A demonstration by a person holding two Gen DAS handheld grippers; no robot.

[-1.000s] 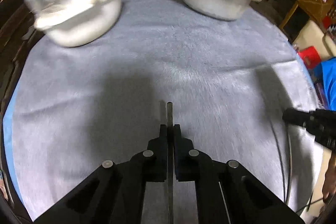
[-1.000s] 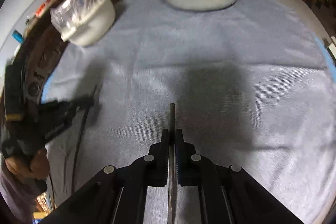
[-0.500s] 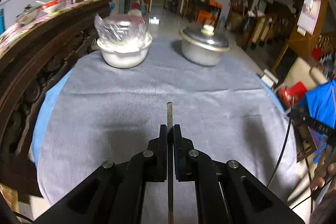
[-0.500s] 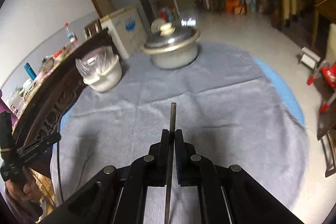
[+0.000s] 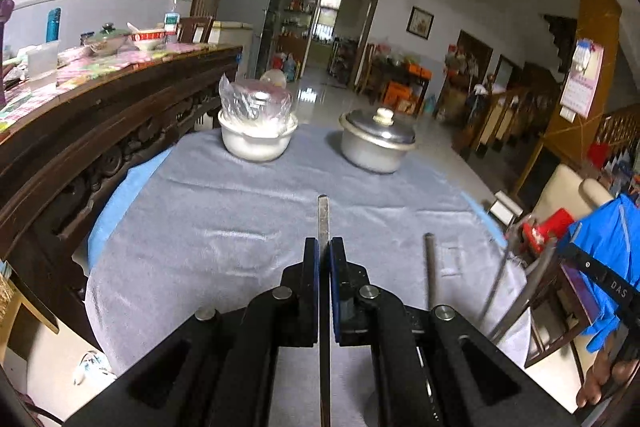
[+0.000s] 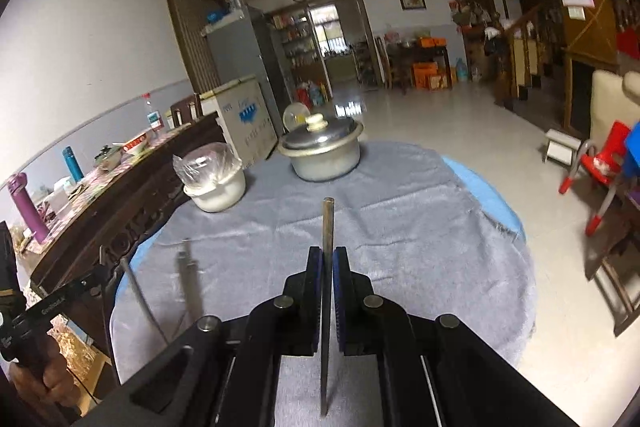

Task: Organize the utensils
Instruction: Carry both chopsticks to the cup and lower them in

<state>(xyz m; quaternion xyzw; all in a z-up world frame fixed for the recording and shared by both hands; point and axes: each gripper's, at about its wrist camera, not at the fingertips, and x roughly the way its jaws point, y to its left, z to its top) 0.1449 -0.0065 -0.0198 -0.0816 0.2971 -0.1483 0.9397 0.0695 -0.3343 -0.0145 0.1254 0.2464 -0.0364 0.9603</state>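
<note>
My left gripper (image 5: 324, 243) is shut on a thin metal chopstick (image 5: 323, 215) that sticks out past the fingers, above the near part of the grey cloth. My right gripper (image 6: 327, 251) is shut the same way on another metal chopstick (image 6: 328, 219). Both point slightly down over the round table. The right gripper (image 5: 570, 251) shows at the right edge of the left wrist view, and the left gripper (image 6: 96, 279) at the left edge of the right wrist view, each in a person's hand. A further grey rod (image 5: 430, 267) rises beside my left fingers; what holds it is hidden.
The grey cloth (image 5: 224, 227) covers a round table. At its far side stand a white bowl wrapped in clear plastic (image 5: 256, 143) and a lidded metal pot (image 5: 376, 147). A dark carved wooden sideboard (image 5: 100, 131) runs along the left. Red chairs (image 6: 600, 163) stand right.
Both grippers have risen and drawn back from the cloth and tilted up, so bowl and pot look farther off and the room shows. Each stays shut on its chopstick.
</note>
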